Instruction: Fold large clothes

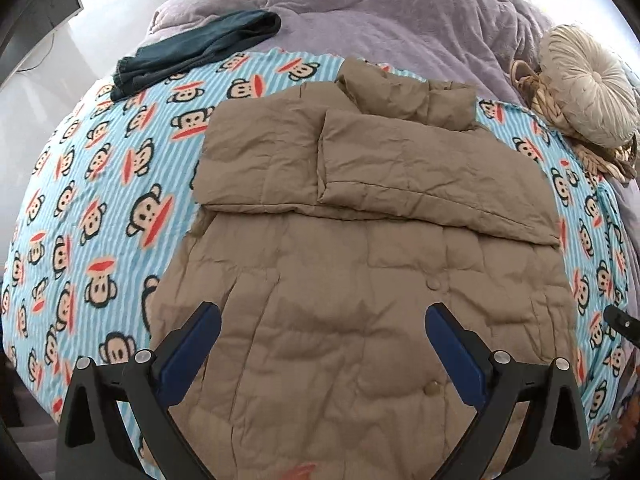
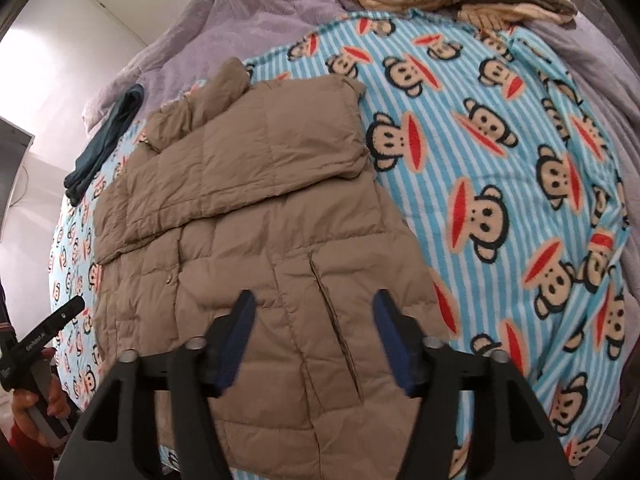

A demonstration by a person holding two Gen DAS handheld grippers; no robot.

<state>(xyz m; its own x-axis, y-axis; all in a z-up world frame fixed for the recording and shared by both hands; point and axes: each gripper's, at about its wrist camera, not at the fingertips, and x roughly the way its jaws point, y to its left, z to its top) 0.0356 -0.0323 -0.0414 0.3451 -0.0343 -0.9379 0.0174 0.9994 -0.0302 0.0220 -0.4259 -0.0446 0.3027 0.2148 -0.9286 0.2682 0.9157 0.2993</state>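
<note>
Brown puffy coat flat on the monkey blanket, both grippers, left and right, wide apart and empty above its near end.

Black claw, blue pads, silver screws

a home bedroom. a bed fills both views, spread with a striped blue monkey-print blanket over a rumpled lilac duvet. a round ruffled cushion sits at the upper right of the left view, white walls and a door at the upper left of the right view.
</note>
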